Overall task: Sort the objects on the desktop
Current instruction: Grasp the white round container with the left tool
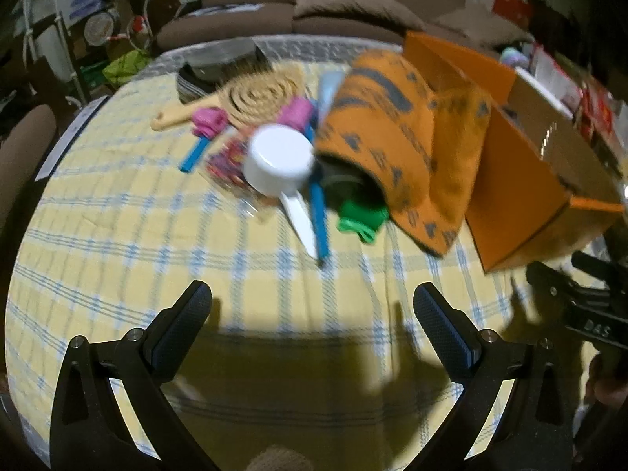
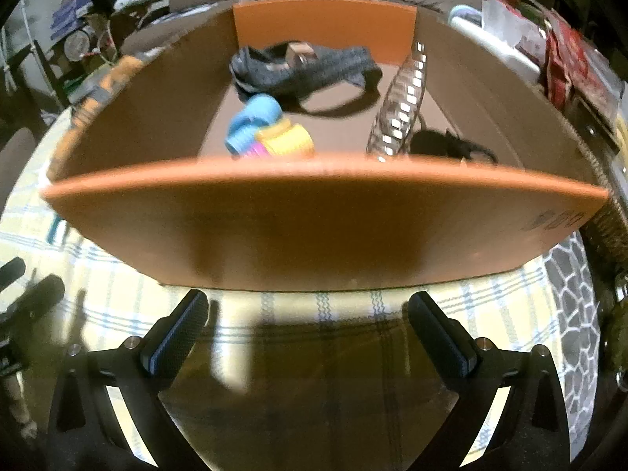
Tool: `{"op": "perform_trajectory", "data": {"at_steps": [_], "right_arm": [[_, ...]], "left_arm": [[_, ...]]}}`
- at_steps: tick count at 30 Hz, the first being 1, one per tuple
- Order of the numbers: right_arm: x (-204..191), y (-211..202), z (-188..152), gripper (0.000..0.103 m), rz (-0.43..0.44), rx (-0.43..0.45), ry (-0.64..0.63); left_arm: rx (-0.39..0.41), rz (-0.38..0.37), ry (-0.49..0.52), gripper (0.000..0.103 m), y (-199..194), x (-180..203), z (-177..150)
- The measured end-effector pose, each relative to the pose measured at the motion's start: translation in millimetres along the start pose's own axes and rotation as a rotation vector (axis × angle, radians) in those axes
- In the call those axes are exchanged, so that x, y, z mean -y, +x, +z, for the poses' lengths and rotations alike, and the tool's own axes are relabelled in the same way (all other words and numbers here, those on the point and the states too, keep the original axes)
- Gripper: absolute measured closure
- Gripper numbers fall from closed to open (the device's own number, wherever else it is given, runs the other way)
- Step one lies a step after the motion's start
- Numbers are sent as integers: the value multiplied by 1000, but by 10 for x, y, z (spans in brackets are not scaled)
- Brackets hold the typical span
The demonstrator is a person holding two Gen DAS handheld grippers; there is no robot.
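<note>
Here, the work surface is a table covered by a yellow tablecloth point(image 1: 117, 235) with blue check lines. Behind it stand a brown sofa point(image 1: 314, 4) and cluttered shelving point(image 1: 98, 19). The left gripper point(image 1: 312, 306) hovers over the cloth, fingers spread, holding nothing. Ahead of it lies a pile: white measuring scoop point(image 1: 278, 161), blue-handled tool point(image 1: 318, 212), woven trivet point(image 1: 259, 94), orange patterned cloth point(image 1: 392, 125). The right gripper point(image 2: 308, 312), likewise spread and empty, faces the orange cardboard box point(image 2: 314, 219), which contains a dark sock point(image 2: 302, 66), a clear bottle point(image 2: 400, 114) and coloured rollers point(image 2: 271, 129).
</note>
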State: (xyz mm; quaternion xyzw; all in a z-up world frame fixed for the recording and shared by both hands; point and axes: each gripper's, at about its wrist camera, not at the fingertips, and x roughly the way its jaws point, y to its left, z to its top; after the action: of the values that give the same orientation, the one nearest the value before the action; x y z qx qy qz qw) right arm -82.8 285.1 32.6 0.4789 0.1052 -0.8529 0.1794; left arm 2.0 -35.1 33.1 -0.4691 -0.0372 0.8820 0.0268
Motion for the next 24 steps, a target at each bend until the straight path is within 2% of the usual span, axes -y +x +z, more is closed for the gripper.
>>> {"op": "perform_trajectory", "data": {"at_steps": [9, 18, 23, 24], "right_arm": [[-281, -697, 222, 0, 75, 124, -109], [-476, -977, 461, 2, 190, 161, -154], [-646, -1049, 565, 3, 265, 180, -145], [-690, -1051, 584, 4, 282, 183, -144]], "left_arm": [[33, 23, -10, 0, -207, -363, 265], [23, 22, 34, 1, -79, -459, 497], [30, 34, 103, 8, 128, -369, 636], [34, 35, 116, 12, 160, -353, 653]]}}
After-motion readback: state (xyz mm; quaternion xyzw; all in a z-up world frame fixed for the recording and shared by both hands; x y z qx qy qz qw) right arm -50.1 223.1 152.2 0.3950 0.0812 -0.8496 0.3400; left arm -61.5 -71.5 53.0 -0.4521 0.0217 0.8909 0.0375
